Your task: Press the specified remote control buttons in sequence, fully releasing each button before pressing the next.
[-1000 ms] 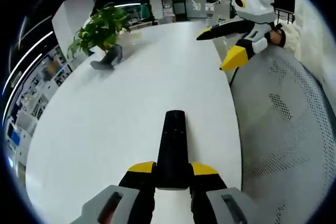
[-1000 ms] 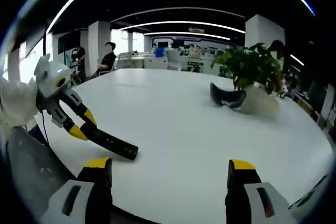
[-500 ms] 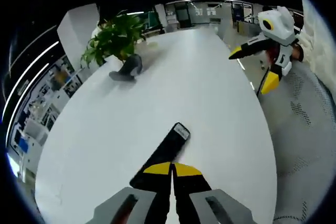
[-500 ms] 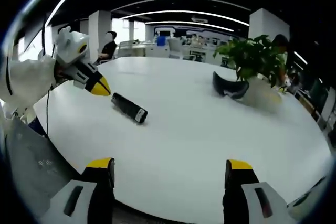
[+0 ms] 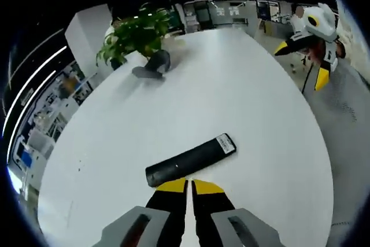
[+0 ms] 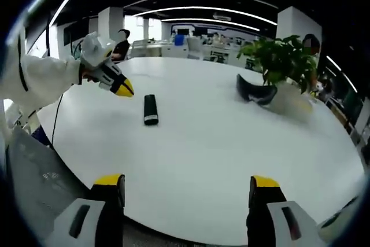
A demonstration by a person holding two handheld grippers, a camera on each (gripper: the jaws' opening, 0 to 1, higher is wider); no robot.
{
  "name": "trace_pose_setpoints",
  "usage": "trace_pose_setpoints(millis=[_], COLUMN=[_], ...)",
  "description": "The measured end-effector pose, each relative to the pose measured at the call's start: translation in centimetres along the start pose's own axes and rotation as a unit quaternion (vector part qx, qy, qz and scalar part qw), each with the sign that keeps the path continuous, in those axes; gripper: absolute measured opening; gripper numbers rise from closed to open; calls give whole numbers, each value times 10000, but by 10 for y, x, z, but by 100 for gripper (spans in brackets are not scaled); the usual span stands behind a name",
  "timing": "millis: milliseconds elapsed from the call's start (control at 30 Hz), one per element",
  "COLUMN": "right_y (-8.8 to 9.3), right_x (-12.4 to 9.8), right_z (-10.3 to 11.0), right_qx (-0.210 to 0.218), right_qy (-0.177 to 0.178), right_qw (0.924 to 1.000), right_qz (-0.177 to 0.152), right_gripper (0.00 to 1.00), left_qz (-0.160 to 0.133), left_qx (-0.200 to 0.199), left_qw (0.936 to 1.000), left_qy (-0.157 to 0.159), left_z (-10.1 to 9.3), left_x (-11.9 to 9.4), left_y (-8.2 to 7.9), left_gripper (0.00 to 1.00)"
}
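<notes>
While both views look across one table, the scene is set out as follows.

Table: a large white oval table (image 5: 248, 102) is seen in both views, with the task's object lying on its bare top.

Remote: a long black bar-shaped remote control (image 5: 191, 159) is laid flat on the table. In the left gripper view it is found just ahead of the jaw tips, slanting from 8 o'clock up to 2 o'clock, its labelled end towards 2 o'clock. In the right gripper view it (image 6: 150, 109) is placed at about 11 o'clock from centre, lying almost straight up the picture.

Left gripper (image 5: 188, 185): its yellow-tipped jaws are pressed together with nothing between them; the tips are held just short of the remote, and contact cannot be told. In the right gripper view it (image 6: 123, 88) is seen at 10 o'clock, just beside the remote, carried by a white-sleeved hand.

Right gripper (image 6: 186, 188): its jaws are spread wide and nothing is held. In the left gripper view it (image 5: 306, 62) is seen at 2 o'clock, well apart from the remote.

Plant: a green leafy potted plant (image 5: 134, 34) is stood at the far side of the table.

Dark object: a dark curved object (image 6: 256, 92) is laid just beside the plant; what it is cannot be told.
</notes>
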State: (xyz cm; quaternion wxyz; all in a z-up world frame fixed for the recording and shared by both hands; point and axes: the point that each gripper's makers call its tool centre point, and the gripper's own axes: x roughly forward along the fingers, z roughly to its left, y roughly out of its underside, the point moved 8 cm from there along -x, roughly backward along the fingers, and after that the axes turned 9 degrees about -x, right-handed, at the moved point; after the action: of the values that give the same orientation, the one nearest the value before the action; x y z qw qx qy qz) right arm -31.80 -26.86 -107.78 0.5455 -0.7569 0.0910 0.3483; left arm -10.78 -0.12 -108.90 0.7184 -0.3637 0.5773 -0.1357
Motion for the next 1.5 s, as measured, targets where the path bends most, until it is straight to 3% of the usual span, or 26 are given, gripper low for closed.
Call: trace_pose_setpoints(millis=[167, 267, 333, 433, 533, 600, 900, 1100, 1300, 1367, 1500], right_y=[-1, -10, -21, -47, -73, -80, -94, -100, -110, -114, -116], right_x=[2, 3, 5, 13, 28, 43, 99, 123, 151, 160, 176], right_z=[4, 2, 4, 8, 19, 27, 45, 53, 64, 63, 52], right_qx=[46, -140, -163, -456, -557, -578, -832, -763, -1261, -1232, -709], right_qy=[-264, -278, -453, -555, -766, -918, -1224, -1391, -1382, -1411, -1440], right_qw=[9995, 9993, 9986, 9974, 9951, 9938, 9889, 9873, 9823, 9823, 9870], right_qz=[140, 196, 220, -27, -287, -262, -135, -117, -89, -74, 34], right_gripper=[86, 81, 77, 75, 70, 69, 55, 45, 40, 39, 33], left_qz=[34, 50, 53, 80, 126, 97, 268, 322, 456, 471, 603], left_qx=[52, 121, 138, 187, 97, 129, 293, 475, 619, 649, 728], left_qw=[10000, 9999, 9999, 9998, 9999, 9999, 9991, 9980, 9963, 9959, 9944], left_qy=[-63, -95, -80, -43, -30, -46, 122, 282, 393, 430, 471], left_z=[3, 4, 6, 11, 20, 24, 44, 51, 57, 59, 59], left_x=[7, 10, 11, 11, 12, 12, 21, 30, 38, 40, 44], left_y=[1, 1, 1, 1, 0, -2, -9, -16, -19, -19, -16], left_gripper=[10, 11, 11, 11, 12, 12, 14, 14, 13, 13, 11])
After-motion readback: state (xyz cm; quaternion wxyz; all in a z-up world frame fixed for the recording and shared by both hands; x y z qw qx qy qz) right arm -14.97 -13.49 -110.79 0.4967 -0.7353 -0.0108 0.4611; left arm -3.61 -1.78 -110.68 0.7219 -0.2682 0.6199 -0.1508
